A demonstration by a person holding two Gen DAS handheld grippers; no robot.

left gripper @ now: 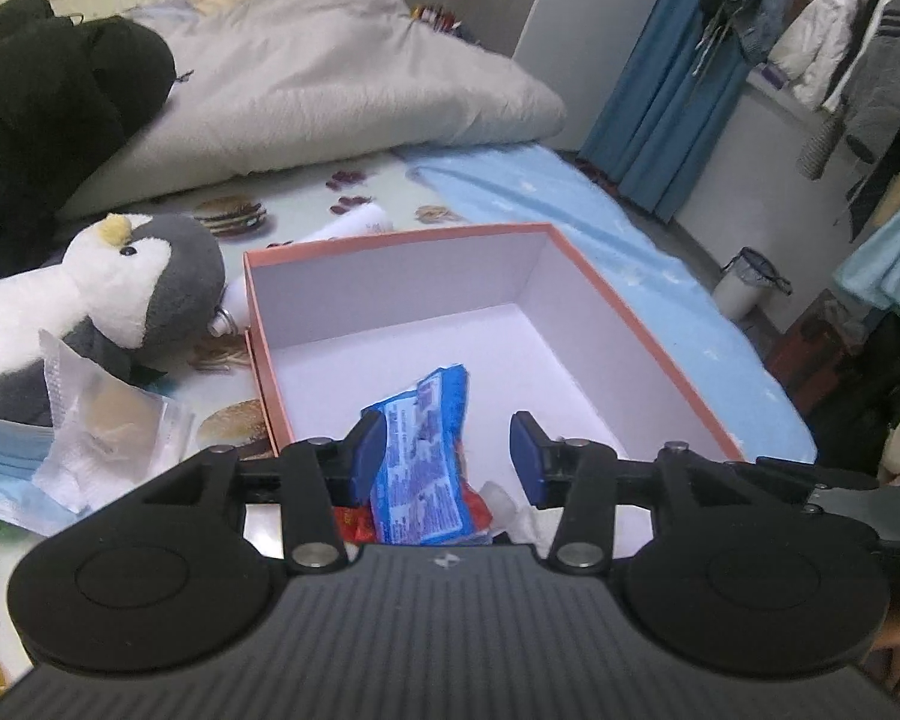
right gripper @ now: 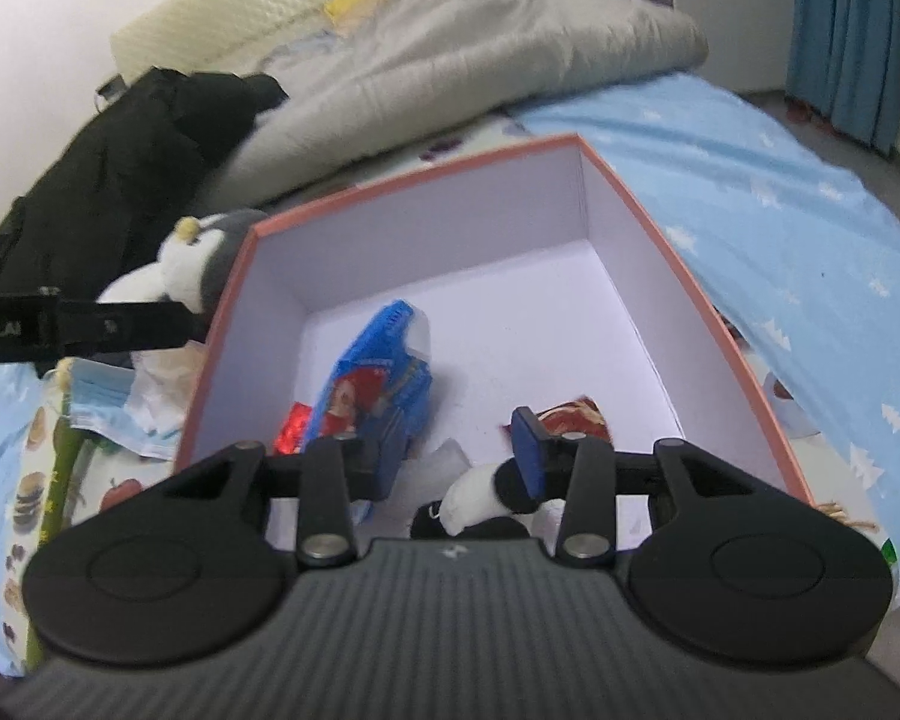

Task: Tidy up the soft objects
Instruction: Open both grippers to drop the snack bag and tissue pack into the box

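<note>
Sorting of soft objects into box: partly done.
Left gripper and right gripper both parted, clamped on nothing. Under the left gripper, inside box: blue packet; under the right gripper: small black-and-white plush. Left of the left gripper, outside box: penguin plush, clear sachet, face mask, all yet to be packed.

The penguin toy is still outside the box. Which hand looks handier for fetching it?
Probably the left. The penguin toy sits on the bed just left of the box, beside the open left gripper. The right gripper hangs over the box's middle, farther away.
</note>
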